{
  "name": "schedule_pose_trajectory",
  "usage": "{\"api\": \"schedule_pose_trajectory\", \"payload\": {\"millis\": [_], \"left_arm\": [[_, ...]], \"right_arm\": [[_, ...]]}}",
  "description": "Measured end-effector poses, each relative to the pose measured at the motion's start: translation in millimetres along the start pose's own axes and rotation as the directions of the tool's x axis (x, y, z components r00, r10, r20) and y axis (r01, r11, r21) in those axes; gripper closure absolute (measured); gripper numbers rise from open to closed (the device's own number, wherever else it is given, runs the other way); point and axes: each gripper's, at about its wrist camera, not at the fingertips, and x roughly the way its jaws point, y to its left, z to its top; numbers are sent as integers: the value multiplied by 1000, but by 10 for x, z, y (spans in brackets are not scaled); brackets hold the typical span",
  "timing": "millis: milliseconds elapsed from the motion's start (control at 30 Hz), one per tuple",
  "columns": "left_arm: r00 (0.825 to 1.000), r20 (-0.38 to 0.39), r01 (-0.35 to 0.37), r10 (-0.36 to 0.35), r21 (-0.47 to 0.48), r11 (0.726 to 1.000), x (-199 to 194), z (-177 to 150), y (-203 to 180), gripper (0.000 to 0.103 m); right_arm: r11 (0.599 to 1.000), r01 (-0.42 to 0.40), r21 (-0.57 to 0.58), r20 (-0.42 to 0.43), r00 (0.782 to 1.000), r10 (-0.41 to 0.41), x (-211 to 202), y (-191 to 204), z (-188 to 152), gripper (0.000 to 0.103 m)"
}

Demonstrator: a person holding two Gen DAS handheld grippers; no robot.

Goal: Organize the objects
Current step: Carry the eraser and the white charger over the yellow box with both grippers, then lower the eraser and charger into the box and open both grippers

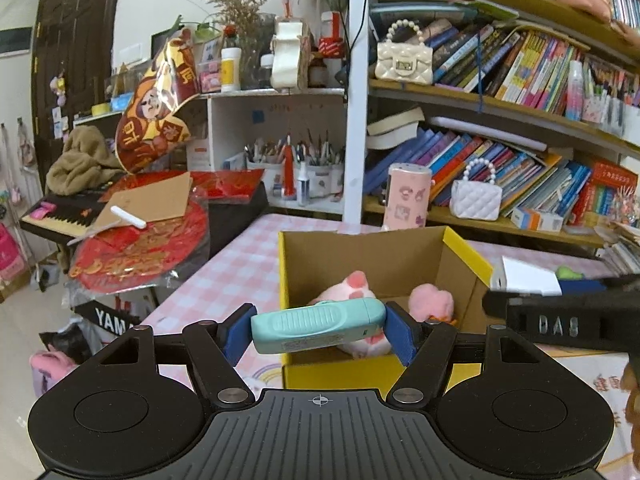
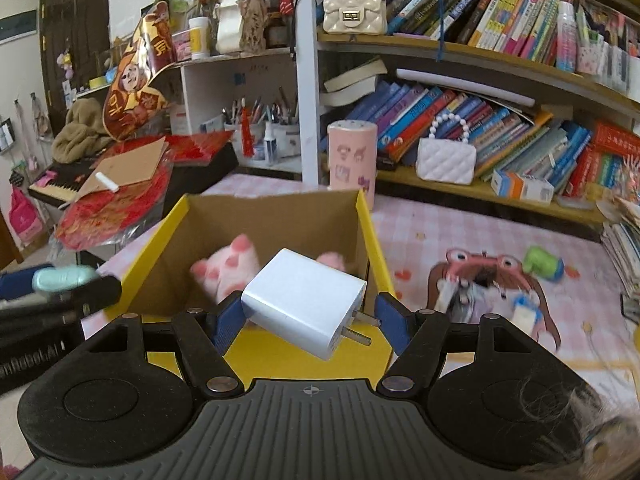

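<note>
In the left wrist view my left gripper (image 1: 319,330) is shut on a mint-green ribbed case (image 1: 320,322), held crosswise between the blue pads. It hovers over the near edge of an open yellow cardboard box (image 1: 466,250) with pink plush toys (image 1: 352,286) inside. In the right wrist view my right gripper (image 2: 308,322) is shut on a white plug charger (image 2: 304,300), tilted with its prongs against the right pad, above the same box (image 2: 370,232) and its pink plush (image 2: 228,270). Each gripper shows at the edge of the other's view.
The box stands on a pink checked tablecloth (image 2: 420,224). A pink cylinder (image 2: 352,160) stands behind it. A green toy (image 2: 544,264) and small items (image 2: 520,312) lie to the right. Bookshelves (image 2: 480,120) fill the back, and a keyboard with red decorations (image 1: 140,240) is at the left.
</note>
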Motion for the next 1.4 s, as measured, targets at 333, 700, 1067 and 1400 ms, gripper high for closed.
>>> {"api": "schedule_pose_trajectory", "payload": {"millis": [333,700,1067,1400], "left_arm": [[998,-61,-24,27,47,999,516,15,-193,34],[988,-146,-34,50,113,993,904,-71,-356,34],[983,-171,-41,59,107,993,1016,-71,-364,34],[988,-147,-32,47,103,994,962,-52,-370,22]], "right_arm": [[997,-73,-29,-50,996,72,620,-112,321,35],[975,-161,-154,-170,976,135,1276,-6,414,35],[951,-246,-189,-332,927,174,1611,92,325,59],[962,-252,-105,-288,934,214,1496,-17,371,45]]}}
